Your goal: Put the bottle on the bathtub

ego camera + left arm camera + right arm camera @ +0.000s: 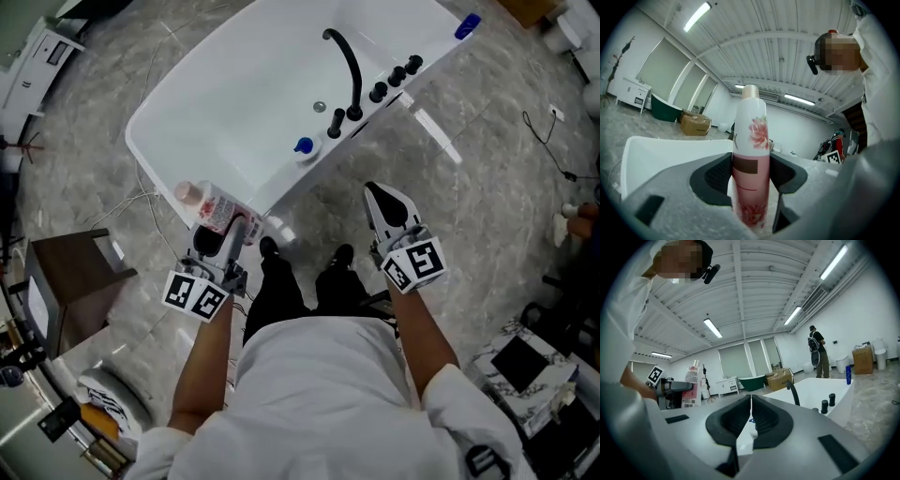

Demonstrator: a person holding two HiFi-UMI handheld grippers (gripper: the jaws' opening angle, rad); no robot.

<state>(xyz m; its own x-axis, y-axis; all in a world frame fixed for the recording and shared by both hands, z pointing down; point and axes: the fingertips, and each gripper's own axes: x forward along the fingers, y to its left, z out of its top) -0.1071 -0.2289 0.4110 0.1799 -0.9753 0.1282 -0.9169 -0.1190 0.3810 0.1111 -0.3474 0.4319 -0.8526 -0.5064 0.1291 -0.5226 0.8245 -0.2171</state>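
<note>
Holding the bottle [212, 208] is your left gripper [232, 232], and its jaws are parted only as far as the bottle's body, with the dark pads pressed on either side of it at the brown band. In the left gripper view the bottle [750, 154] stands up along the jaws, with the pale cap at the top and the flowered base down past the pads. Its long axis is therefore close to upright, and from the head view the cap leans toward the bathtub [234, 94].

That lean matters for the coming move. The bottle hangs right at the tub's near-left corner and is carried, not set down. The head view can't settle how high it rides above the rim. The bare white rim lies just ahead of your left gripper and slightly to its right, before the small blue-topped fitting [303, 145] and the black faucet [349, 70].

Your right gripper [382, 197] is well apart from the bottle, out over the floor on your side of the near edge. Its jaws are pressed together with nothing between them.

Your left hand is clearly the nearer one, so the placing is likely its job alone. It probably needs a short carry forward. You should also bring the bottle fully upright so that the base meets the rim flat, because the rim looks narrow enough for a tilted bottle to tip.
</note>
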